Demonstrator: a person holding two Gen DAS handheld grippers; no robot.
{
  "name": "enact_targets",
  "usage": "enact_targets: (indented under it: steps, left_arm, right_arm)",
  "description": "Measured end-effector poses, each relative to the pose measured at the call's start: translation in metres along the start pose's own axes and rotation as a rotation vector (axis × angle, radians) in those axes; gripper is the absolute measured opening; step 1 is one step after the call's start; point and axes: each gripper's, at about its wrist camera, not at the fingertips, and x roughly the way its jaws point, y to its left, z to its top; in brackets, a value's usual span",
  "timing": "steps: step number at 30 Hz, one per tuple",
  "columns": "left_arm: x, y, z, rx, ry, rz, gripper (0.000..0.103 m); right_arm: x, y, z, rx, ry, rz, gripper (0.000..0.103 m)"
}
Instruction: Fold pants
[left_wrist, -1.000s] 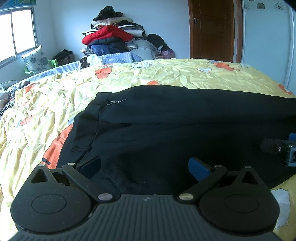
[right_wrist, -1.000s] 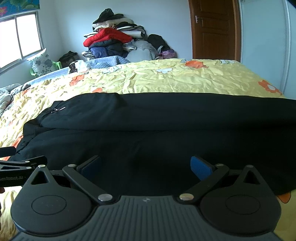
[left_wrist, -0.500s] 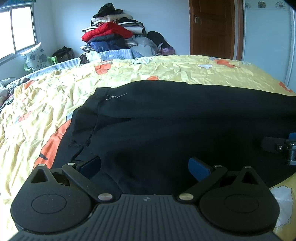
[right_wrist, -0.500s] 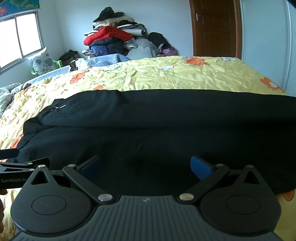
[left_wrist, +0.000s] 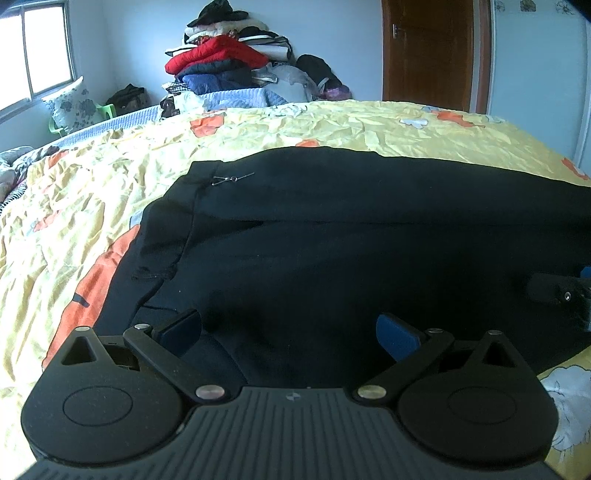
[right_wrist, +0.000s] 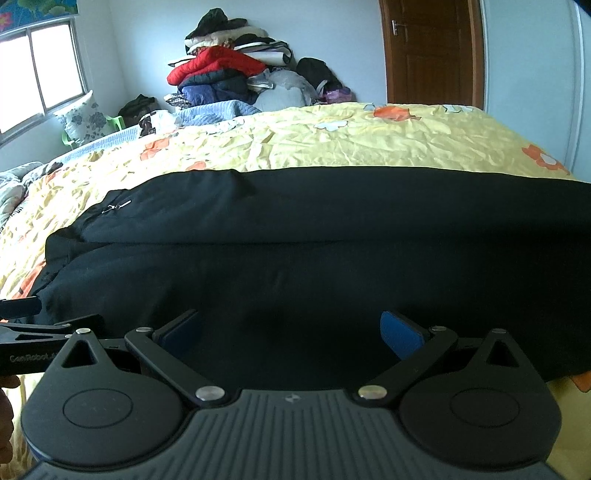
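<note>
so the black pants (left_wrist: 332, 240) are lying flat across the bed, on the yellow flowered bedspread (left_wrist: 92, 206), folded lengthwise with the waist end off to the left and a little metal zipper pull (left_wrist: 231, 179) showing near that end. left tongs (left_wrist: 288, 334) are spread wide with nothing in them, blue pads (left_wrist: 397, 338) hanging over the near edge of the fabric. right tongs (right_wrist: 290, 332) are spread wide too, also holding nothing, over the near edge further along the legs. each view catches the other tool at its side edge. big clothes pile (right_wrist: 229, 70) sits against the far wall beside a wooden door (right_wrist: 432, 51).
</note>
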Motion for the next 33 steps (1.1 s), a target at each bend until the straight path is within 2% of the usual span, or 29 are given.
enact_targets:
  steps: [14,17,20,27,30,33]
  left_arm:
    - [0.003,0.003,-0.003,-0.015,0.002,-0.005,0.103]
    - [0.003,0.003,-0.003,-0.016,-0.005,-0.010,0.103]
    - [0.001,0.003,-0.004,-0.012,-0.039,-0.010,0.103]
    - [0.000,0.005,-0.005,-0.017,-0.139,0.042,0.103]
    - [0.003,0.007,-0.006,-0.011,-0.147,0.063,0.103]
    - [0.008,0.009,-0.006,-0.016,-0.127,0.050,0.103]
  right_arm:
    - [0.005,0.002,-0.003,-0.023,0.011,0.007,0.103]
    - [0.004,0.005,-0.004,-0.063,-0.013,0.016,0.103]
    - [0.000,0.012,0.000,-0.150,-0.061,0.059,0.103]
    - [0.013,0.036,0.042,-0.455,-0.212,0.117,0.103]
    - [0.033,0.046,0.068,-0.516,-0.205,0.156,0.103]
    - [0.061,0.049,0.093,-0.528,-0.135,0.248,0.103]
